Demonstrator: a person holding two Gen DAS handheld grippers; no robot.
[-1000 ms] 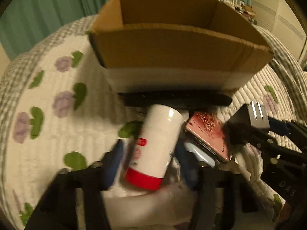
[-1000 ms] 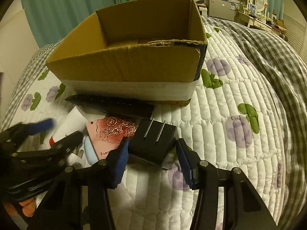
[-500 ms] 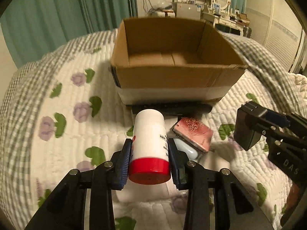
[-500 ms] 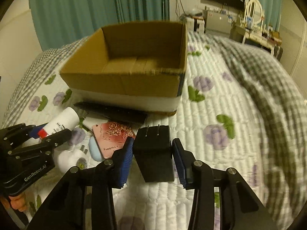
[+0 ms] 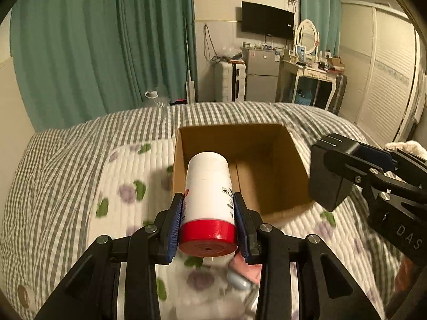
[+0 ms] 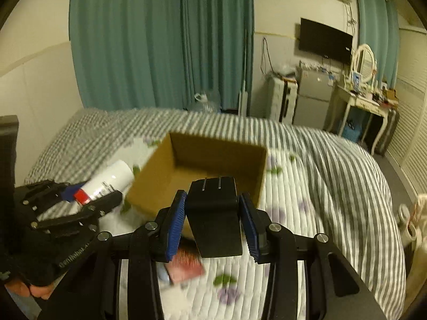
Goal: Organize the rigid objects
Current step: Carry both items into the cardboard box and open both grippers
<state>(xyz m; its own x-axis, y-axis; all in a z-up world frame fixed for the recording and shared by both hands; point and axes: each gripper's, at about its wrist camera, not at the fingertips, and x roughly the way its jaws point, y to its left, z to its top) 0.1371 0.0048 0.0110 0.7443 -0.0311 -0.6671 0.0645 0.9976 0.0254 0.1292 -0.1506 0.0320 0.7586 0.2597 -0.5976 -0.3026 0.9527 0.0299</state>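
Evidently for dropping in, the left hand-held gripper (image 5: 209,229) pinches a red-capped white cylindrical bottle (image 5: 207,200) and the right hand-held gripper (image 6: 213,226) clamps a black plastic plug adapter (image 6: 214,213) above the open brown cardboard box (image 5: 269,165)

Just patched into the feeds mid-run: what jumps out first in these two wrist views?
Both grippers are loaded and raised above the bed: the left gripper clamps a white cylindrical bottle with a red cap, and the right gripper clamps a black plug-in power adapter. Just beyond both sits the open brown cardboard box on the floral quilt. A pink card lies on the quilt below the adapter.
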